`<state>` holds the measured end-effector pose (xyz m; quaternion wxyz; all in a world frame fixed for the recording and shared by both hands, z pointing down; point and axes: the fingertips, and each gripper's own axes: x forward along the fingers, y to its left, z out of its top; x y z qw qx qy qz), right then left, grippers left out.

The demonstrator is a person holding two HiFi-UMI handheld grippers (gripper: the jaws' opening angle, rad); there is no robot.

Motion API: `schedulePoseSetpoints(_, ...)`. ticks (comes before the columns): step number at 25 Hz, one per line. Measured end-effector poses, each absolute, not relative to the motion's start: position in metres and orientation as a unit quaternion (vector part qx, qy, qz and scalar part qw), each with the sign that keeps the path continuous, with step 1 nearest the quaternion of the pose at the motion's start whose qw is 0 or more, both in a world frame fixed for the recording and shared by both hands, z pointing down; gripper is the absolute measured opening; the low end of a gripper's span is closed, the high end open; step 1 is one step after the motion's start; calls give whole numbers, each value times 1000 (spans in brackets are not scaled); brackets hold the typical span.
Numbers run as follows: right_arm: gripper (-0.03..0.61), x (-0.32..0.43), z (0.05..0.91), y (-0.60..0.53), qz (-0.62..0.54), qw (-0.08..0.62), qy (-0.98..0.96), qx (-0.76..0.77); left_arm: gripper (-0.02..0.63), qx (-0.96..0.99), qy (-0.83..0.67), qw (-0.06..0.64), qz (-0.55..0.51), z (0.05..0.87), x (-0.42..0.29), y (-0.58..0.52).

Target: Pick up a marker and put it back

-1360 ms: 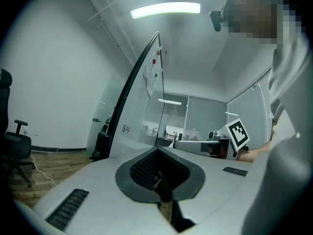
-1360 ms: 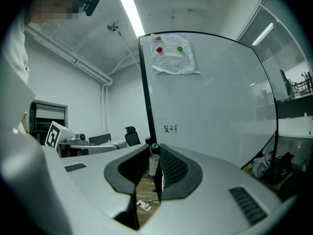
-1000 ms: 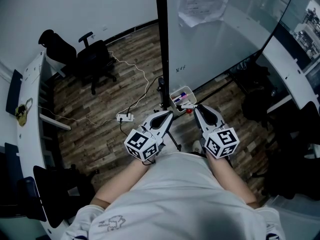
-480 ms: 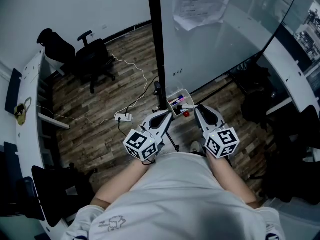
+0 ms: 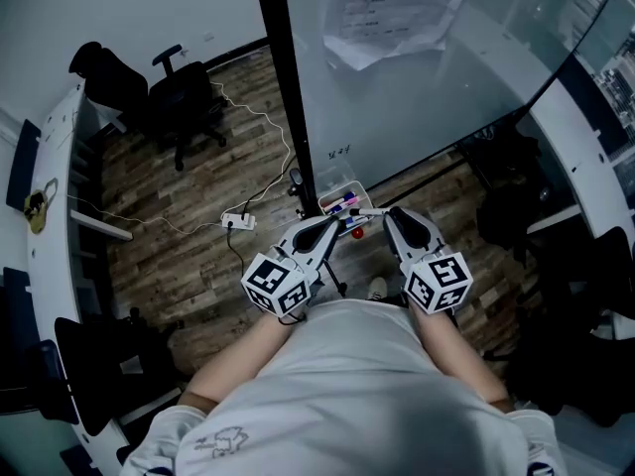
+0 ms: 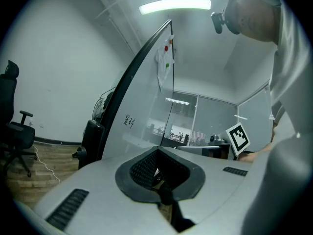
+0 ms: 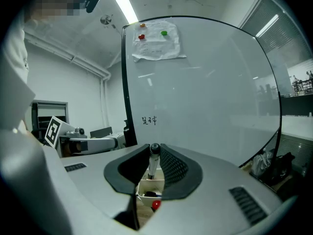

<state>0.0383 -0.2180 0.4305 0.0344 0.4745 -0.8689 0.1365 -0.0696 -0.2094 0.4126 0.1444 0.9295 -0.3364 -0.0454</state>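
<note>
whiteboard (image 5: 417, 97) and its tray (image 5: 349, 187) have drifted left in the head view since a second ago, while both tools sit where they were. right tool (image 5: 385, 214) is clamped on a white marker (image 5: 365, 211) with a dark cap, one end reaching over the tray. left tool (image 5: 330, 224) is closed on nothing, just beside the tray. other markers lie inside the tray.

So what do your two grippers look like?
The left gripper and right gripper are smooth silver-grey wedges with black ribbed pads inside. Each has a cube at the back covered in black-and-white square markers. The person wears a pale short-sleeved shirt.
</note>
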Motion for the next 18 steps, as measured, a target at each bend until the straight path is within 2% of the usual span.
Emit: schedulePoseSetpoints(18, 74, 62, 468, -262, 152, 105, -933, 309, 5, 874, -459, 150, -53, 430, -31, -259)
